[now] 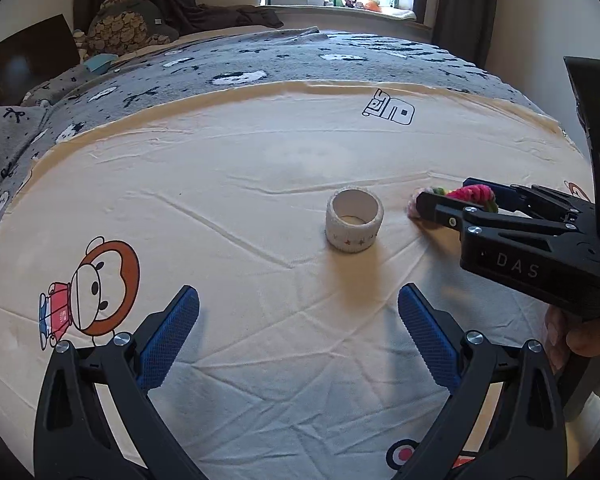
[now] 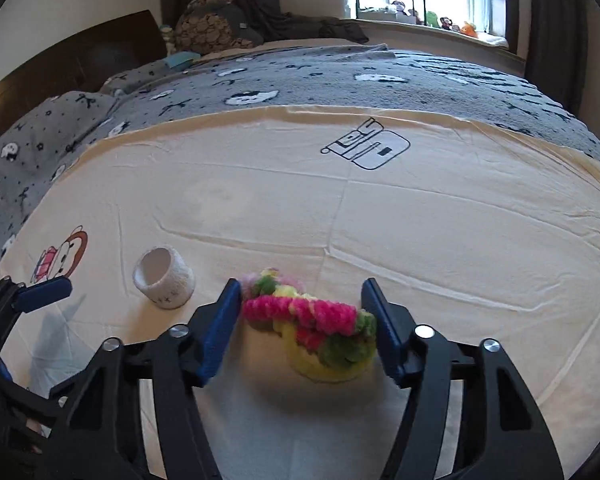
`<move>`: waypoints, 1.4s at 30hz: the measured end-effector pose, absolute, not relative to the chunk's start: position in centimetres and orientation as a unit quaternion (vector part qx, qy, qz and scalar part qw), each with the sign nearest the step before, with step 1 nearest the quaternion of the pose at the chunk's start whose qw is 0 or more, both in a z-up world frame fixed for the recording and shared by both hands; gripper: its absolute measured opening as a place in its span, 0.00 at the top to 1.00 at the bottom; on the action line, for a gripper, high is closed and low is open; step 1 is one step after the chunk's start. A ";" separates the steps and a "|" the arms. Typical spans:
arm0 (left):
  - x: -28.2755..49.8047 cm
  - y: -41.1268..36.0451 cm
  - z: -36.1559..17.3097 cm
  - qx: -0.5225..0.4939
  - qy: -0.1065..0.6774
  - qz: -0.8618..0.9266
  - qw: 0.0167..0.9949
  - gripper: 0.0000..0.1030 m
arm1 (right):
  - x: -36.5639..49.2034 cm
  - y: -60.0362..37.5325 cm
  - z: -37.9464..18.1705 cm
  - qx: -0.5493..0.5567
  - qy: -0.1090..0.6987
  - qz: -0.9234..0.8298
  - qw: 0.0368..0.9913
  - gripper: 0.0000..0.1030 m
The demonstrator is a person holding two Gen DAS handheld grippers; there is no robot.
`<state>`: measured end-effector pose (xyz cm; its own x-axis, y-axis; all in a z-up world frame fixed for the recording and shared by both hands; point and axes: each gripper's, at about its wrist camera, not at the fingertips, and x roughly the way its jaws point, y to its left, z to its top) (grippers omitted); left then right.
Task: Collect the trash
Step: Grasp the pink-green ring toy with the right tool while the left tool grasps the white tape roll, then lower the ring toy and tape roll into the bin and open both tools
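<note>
A fuzzy pink, green and yellow yarn bundle [image 2: 316,324] lies on the cream printed sheet [image 2: 420,240]. My right gripper [image 2: 302,300] is open with its blue pads on either side of the bundle, close to it. In the left wrist view the right gripper [image 1: 432,204] reaches in from the right with the bundle [image 1: 470,194] between its fingers. A white tape roll [image 1: 355,220] stands on the sheet, also seen in the right wrist view [image 2: 165,278]. My left gripper [image 1: 298,300] is open and empty, a short way in front of the roll.
The cream sheet [image 1: 220,200] covers the near part of a bed with a grey patterned blanket [image 1: 260,64]. Pillows [image 1: 132,24] lie at the far left. A window sill with small toys [image 1: 340,0] is behind the bed.
</note>
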<state>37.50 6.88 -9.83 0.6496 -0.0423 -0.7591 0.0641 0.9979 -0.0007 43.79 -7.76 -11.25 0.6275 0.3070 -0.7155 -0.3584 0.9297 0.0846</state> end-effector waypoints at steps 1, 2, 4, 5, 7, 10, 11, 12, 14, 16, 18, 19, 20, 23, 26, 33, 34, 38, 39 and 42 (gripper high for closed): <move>37.5 6.8 -9.8 0.015 0.417 -0.030 0.908 0.09 | 43.6 -7.7 -11.2 -0.036 0.389 0.186 0.901 0.44; 37.6 6.6 -9.7 0.018 0.416 -0.032 0.909 0.09 | 43.5 -7.7 -11.2 -0.037 0.391 0.187 0.900 0.45; 37.7 6.2 -9.6 0.022 0.412 -0.034 0.910 0.09 | 43.4 -7.9 -11.1 -0.032 0.399 0.192 0.896 0.48; 37.9 6.0 -9.5 0.026 0.410 -0.035 0.911 0.10 | 43.3 -8.2 -10.9 -0.030 0.401 0.189 0.896 0.48; 38.5 5.6 -9.4 0.031 0.406 -0.037 0.912 0.13 | 42.9 -9.2 -10.3 -0.035 0.399 0.169 0.900 0.49; 40.0 4.9 -9.4 0.026 0.406 -0.037 0.913 0.21 | 42.4 -10.9 -9.4 -0.039 0.402 0.139 0.904 0.50; 40.4 4.7 -9.5 0.023 0.407 -0.038 0.912 0.24 | 42.1 -11.4 -9.1 -0.047 0.401 0.131 0.905 0.50; 40.9 4.5 -9.5 0.020 0.408 -0.038 0.912 0.25 | 41.7 -11.8 -8.8 -0.060 0.399 0.119 0.907 0.50; 41.8 4.0 -9.7 0.018 0.410 -0.037 0.911 0.31 | 40.9 -12.7 -8.4 -0.074 0.396 0.107 0.909 0.50; 42.6 3.6 -10.0 0.020 0.417 -0.039 0.908 0.41 | 39.9 -13.8 -7.8 -0.082 0.392 0.101 0.911 0.50; 43.2 3.3 -10.3 0.016 0.427 -0.047 0.903 0.59 | 39.0 -14.6 -7.4 -0.091 0.387 0.099 0.912 0.50; 43.2 3.2 -10.3 0.016 0.427 -0.049 0.903 0.68 | 38.5 -15.0 -7.3 -0.093 0.386 0.098 0.913 0.49; 43.1 3.1 -10.2 0.017 0.426 -0.048 0.903 0.70 | 38.1 -15.3 -7.2 -0.094 0.385 0.097 0.913 0.49; 41.7 3.0 -9.8 0.011 0.432 -0.052 0.900 0.70 | 36.7 -16.2 -7.0 -0.095 0.384 0.095 0.913 0.49; 39.0 2.6 -8.9 0.020 0.424 -0.056 0.904 0.70 | 34.4 -16.8 -6.5 -0.104 0.376 0.088 0.916 0.49; 29.9 1.1 -6.2 0.009 0.398 -0.091 0.913 0.70 | 27.5 -17.7 -4.5 -0.114 0.349 0.081 0.927 0.49; 28.5 0.8 -5.8 0.011 0.393 -0.099 0.914 0.70 | 26.5 -17.9 -4.3 -0.111 0.347 0.081 0.928 0.49; 22.2 -0.8 -4.1 0.034 0.365 -0.120 0.923 0.70 | 21.7 -19.5 -3.7 -0.102 0.338 0.081 0.932 0.49; 20.9 -1.0 -3.9 0.037 0.361 -0.125 0.923 0.70 | 20.7 -19.9 -3.6 -0.101 0.337 0.081 0.933 0.49; 17.0 -1.9 -3.3 0.051 0.348 -0.133 0.927 0.70 | 17.2 -21.3 -3.8 -0.089 0.333 0.082 0.935 0.48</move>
<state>16.95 -1.86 -3.35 0.7222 -0.2122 -0.6584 0.2825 0.9593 0.0007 17.19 -21.27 -3.76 0.7642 0.0946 -0.6380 -0.2130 0.9707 -0.1112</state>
